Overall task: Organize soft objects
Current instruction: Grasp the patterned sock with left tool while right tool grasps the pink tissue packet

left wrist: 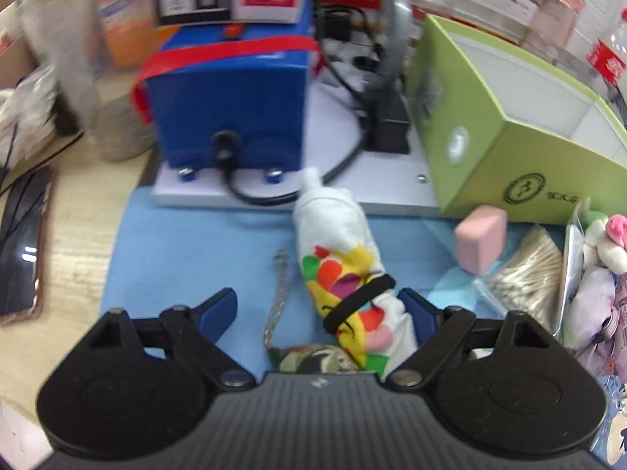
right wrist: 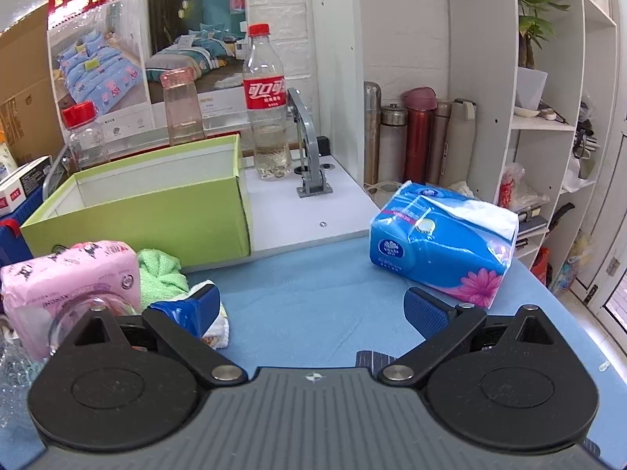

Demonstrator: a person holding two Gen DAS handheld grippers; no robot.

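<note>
In the left wrist view my left gripper point(left wrist: 319, 309) is open. A rolled white cloth with coloured hearts and a black band point(left wrist: 345, 258) lies on the blue mat between its fingers, close to the right finger. The open green box point(left wrist: 509, 129) stands at the right; it also shows in the right wrist view point(right wrist: 156, 211). A pink sponge point(left wrist: 480, 239) and plush toys point(left wrist: 603, 243) lie beside it. My right gripper point(right wrist: 313, 309) is open and empty above the mat. A blue tissue pack point(right wrist: 443, 243), a pink tissue pack point(right wrist: 70, 274) and a green towel point(right wrist: 160, 270) lie around it.
A blue machine point(left wrist: 231, 102) with cables sits on a white base behind the cloth. A metal chain point(left wrist: 276, 297) and a bag of cotton swabs point(left wrist: 529, 270) lie on the mat. Plastic bottles point(right wrist: 266, 105) and a grey clamp point(right wrist: 309, 145) stand behind the green box. Shelves are at the right.
</note>
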